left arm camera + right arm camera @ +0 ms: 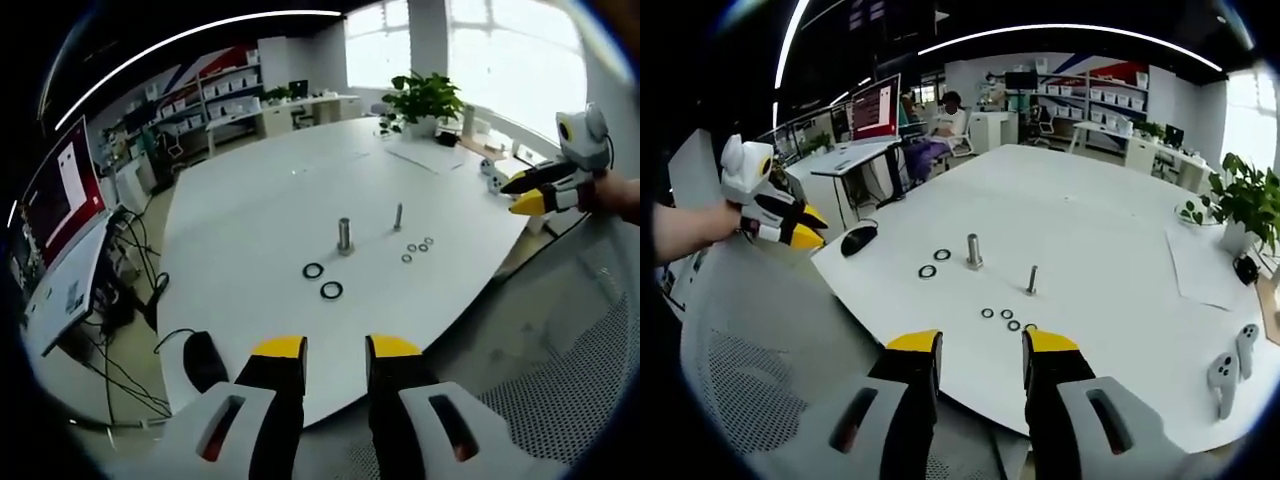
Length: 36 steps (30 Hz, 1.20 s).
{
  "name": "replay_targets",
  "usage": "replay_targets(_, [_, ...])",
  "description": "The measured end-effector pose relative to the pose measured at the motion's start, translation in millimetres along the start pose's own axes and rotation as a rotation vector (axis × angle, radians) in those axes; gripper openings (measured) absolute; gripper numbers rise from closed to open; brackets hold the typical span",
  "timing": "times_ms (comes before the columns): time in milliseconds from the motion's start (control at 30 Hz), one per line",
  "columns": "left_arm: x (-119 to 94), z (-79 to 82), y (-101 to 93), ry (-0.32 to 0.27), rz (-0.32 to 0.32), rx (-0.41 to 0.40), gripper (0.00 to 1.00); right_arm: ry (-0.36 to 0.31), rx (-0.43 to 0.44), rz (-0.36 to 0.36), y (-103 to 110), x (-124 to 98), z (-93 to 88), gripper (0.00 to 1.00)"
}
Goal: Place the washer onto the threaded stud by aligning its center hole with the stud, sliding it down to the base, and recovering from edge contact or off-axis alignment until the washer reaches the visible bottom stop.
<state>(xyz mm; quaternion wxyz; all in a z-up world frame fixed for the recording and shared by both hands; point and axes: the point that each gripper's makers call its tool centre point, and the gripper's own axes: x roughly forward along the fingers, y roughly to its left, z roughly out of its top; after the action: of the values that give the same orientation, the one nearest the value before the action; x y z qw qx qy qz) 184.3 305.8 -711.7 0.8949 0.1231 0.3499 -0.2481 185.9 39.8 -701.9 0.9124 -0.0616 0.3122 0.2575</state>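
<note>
I am holding my left gripper [335,350] back off the near edge of the counter [260,200], its yellow-tipped fingers [280,347] standing parted with nothing between them. My right gripper [983,343] is hanging at the opposite edge in the same way, fingers [915,341] spread and empty. Out from the left fingers, two black washers [322,281] are lying flat on the white counter, near each other but apart. Just beyond them the thick stud [345,236] is standing upright, and to its right in the left gripper view the thin threaded stud [398,216] is standing upright too, bare down its length as far as I am able to judge at this size. Four small washers [417,247] are sitting in a loose cluster near the thin stud's base, none of them on it. In the right gripper view a black mouse [859,237] is resting near the counter's left edge, and a white game controller [1232,366] is lying at the right edge. A potted plant [424,100] is standing at the far end of the counter in the left gripper view, and a mesh chair back [760,350] is showing below the counter in the right gripper view.
</note>
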Motion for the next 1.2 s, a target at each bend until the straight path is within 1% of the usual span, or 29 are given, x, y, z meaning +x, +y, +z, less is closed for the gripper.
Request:
replay_targets(167, [1,-3.0,-0.8,0.015,-0.001,0.0,0.22,0.004,-0.005,0.006,1,1,-0.3,0.35])
replay_targets(300, [2,-3.0,-1.6,0.019,-0.009,-0.001,0.22,-0.007,0.007,0.001,0,-1,1.2,0.35])
replay_targets(467, [4,-8.4,-4.8,0.047,-0.017,0.009,0.22,-0.017,0.016,0.001,-1,-1,2.6,0.35])
replay_targets(567, [3,-7.2,-2.5,0.043,-0.001,0.008,0.22,-0.022,-0.008,0.004,1,-2,3.2,0.35])
replay_targets(700, [1,-4.5,-2.2,0.033,0.009,0.006,0.22,-0.044,0.015,-0.016,-5,-5,5.9,0.35])
replay_targets(767, [2,-5.0,-4.2,0.034,0.004,0.015,0.21,-0.04,0.015,-0.02,-6,-5,4.5,0.36])
replay_targets(867, [5,-10.6,-9.7,0.069,-0.019,0.023,0.22,-0.037,0.016,-0.016,-6,-4,3.5,0.36])
replay_targets(933, [5,-11.3,-8.7,0.075,-0.013,0.025,0.22,-0.04,0.015,-0.014,-6,-4,4.4,0.36])
replay_targets(1033, [2,-7.2,-3.6,0.052,0.009,0.015,0.21,-0.069,0.031,-0.019,-8,-7,8.6,0.35])
replay_targets(1067, [2,-6.3,-2.5,0.047,0.013,0.009,0.21,-0.067,0.034,-0.018,-8,-7,8.2,0.35])
replay_targets(1200, [3,-9.9,-2.1,0.063,0.015,0.009,0.21,-0.057,0.029,-0.003,-5,-5,7.3,0.36])
